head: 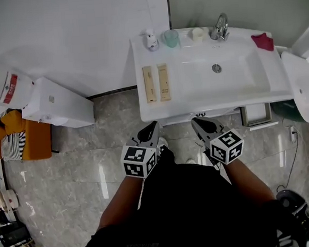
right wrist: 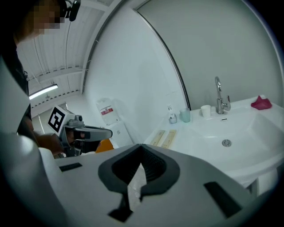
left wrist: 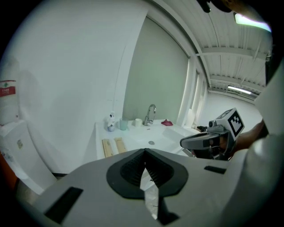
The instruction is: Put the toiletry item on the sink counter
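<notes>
Two flat tan toiletry boxes (head: 149, 84) (head: 163, 82) lie side by side on the left part of the white sink counter (head: 195, 98); they also show in the left gripper view (left wrist: 106, 147) and the right gripper view (right wrist: 158, 137). My left gripper (head: 149, 131) (left wrist: 145, 150) and right gripper (head: 201, 125) (right wrist: 141, 146) hover side by side just in front of the counter's front edge, pointing at it. Both are shut with nothing between the jaws. Each gripper view shows the other gripper beside it.
Along the counter's back stand a small white bottle (head: 150, 40), a teal cup (head: 170, 38), a white cup (head: 197, 34) and the faucet (head: 219, 27); a red cloth (head: 263, 41) lies at the right. A white box (head: 57, 104) stands left of the sink, a toilet (head: 303, 84) right.
</notes>
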### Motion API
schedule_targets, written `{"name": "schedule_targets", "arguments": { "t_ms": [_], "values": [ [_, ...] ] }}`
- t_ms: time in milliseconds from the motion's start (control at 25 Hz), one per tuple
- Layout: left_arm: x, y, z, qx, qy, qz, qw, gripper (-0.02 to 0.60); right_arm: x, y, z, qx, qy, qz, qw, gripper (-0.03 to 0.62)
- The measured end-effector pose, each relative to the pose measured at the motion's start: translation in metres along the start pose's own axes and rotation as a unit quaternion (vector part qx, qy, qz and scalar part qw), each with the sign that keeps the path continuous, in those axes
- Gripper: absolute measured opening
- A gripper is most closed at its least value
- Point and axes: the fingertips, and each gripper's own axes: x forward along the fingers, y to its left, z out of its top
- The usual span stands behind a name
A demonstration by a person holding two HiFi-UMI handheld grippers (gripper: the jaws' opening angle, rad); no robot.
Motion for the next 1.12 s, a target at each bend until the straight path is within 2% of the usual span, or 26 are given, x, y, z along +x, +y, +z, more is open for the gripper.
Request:
{"name": "schedule_targets", "arguments": {
  "t_ms": [440, 760, 880, 1120],
  "values": [
    [0.060, 0.093, 0.015, 0.025, 0.052, -0.033, 0.9978, 0.006, 0.111, -0.032, 0.029, -0.005, 0.040, -0.039, 0.998, 0.000],
    [0.082, 0.135, 0.009, 0.052, 0.077, -0.071, 0.9931, 0.005, 0.175, -0.068, 0.002, 0.002, 0.108, -0.106, 0.988, 0.002],
    [0.088, 0.142, 0.008, 0.056, 0.081, -0.083, 0.9916, 0.005, 0.189, -0.077, -0.007, 0.011, 0.133, -0.117, 0.984, 0.002],
    [0.096, 0.152, 0.005, 0.050, 0.089, -0.095, 0.9903, 0.006, 0.215, -0.090, -0.022, -0.011, 0.182, -0.132, 0.974, 0.011]
  ]
}}
